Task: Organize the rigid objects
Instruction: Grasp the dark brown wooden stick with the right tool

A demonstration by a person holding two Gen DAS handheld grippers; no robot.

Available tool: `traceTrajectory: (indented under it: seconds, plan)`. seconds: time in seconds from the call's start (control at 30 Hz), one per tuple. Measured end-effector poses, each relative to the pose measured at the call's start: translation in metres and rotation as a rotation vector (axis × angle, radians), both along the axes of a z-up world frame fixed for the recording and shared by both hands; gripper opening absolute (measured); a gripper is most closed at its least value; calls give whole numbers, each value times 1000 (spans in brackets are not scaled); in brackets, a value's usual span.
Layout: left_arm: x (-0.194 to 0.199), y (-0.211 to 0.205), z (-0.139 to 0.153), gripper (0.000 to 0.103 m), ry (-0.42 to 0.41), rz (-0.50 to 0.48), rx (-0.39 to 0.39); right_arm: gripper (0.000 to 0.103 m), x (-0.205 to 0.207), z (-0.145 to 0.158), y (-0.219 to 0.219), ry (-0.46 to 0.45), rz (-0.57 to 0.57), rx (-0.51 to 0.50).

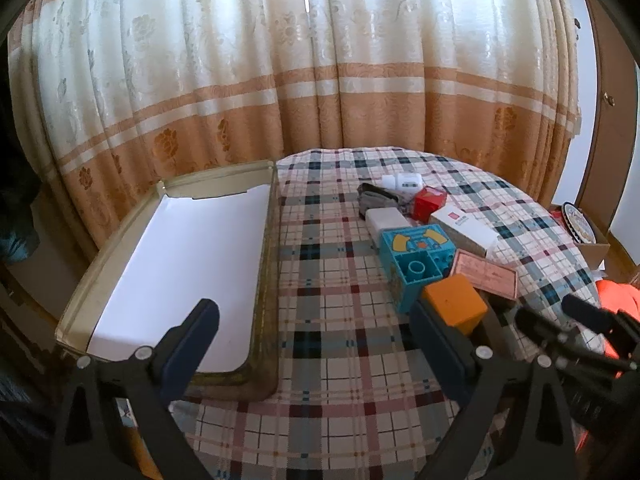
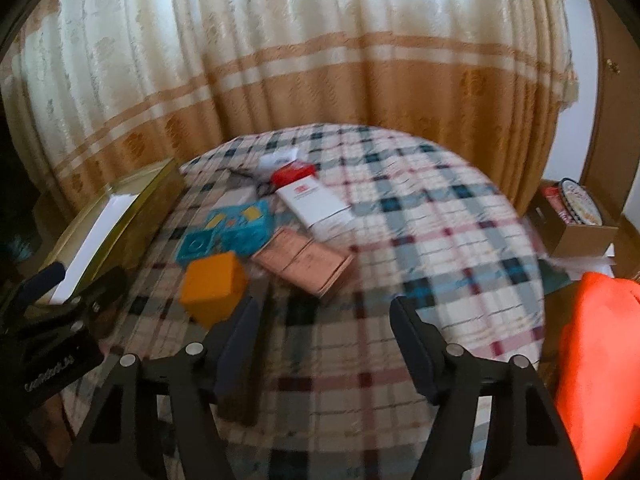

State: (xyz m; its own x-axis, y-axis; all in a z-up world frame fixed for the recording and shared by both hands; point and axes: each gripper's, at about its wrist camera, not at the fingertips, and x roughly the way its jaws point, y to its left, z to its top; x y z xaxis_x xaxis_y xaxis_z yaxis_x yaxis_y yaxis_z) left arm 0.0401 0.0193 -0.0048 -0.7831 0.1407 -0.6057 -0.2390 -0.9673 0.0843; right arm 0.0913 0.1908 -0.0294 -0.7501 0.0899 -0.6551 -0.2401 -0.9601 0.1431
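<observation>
A pile of rigid objects lies on the plaid-covered table: an orange cube [image 1: 456,300] [image 2: 212,288], a teal toy block [image 1: 414,260] [image 2: 228,232], a flat pink box [image 1: 486,274] [image 2: 304,264], a long white box [image 1: 466,230] [image 2: 316,204], a red box [image 1: 430,202] [image 2: 292,172]. An open gold box with a white lining [image 1: 180,264] [image 2: 108,220] stands on the left. My left gripper [image 1: 316,322] is open and empty, over the table beside the gold box. My right gripper [image 2: 324,320] is open and empty, in front of the pile.
A small white box [image 1: 386,220], a grey pouch [image 1: 378,196] and a white bottle [image 1: 402,180] lie behind the pile. A cardboard box with a round tin [image 2: 580,216] stands off the table at right. Orange cloth [image 2: 600,360] is near right. Curtains hang behind.
</observation>
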Motion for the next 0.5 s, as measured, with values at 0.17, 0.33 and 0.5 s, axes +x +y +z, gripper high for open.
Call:
traceTrajectory:
  seconds: [0.17, 0.33, 0.5]
  plan:
    - [1, -1, 2, 98, -10, -5, 16, 70, -4, -9, -22, -36, 92, -18]
    - [0, 1, 3, 98, -15, 1, 7, 55, -15, -22, -25, -98, 113, -38]
    - [0, 8, 2, 97, -37, -22, 1, 41, -20, -22, -31, -112, 158, 18]
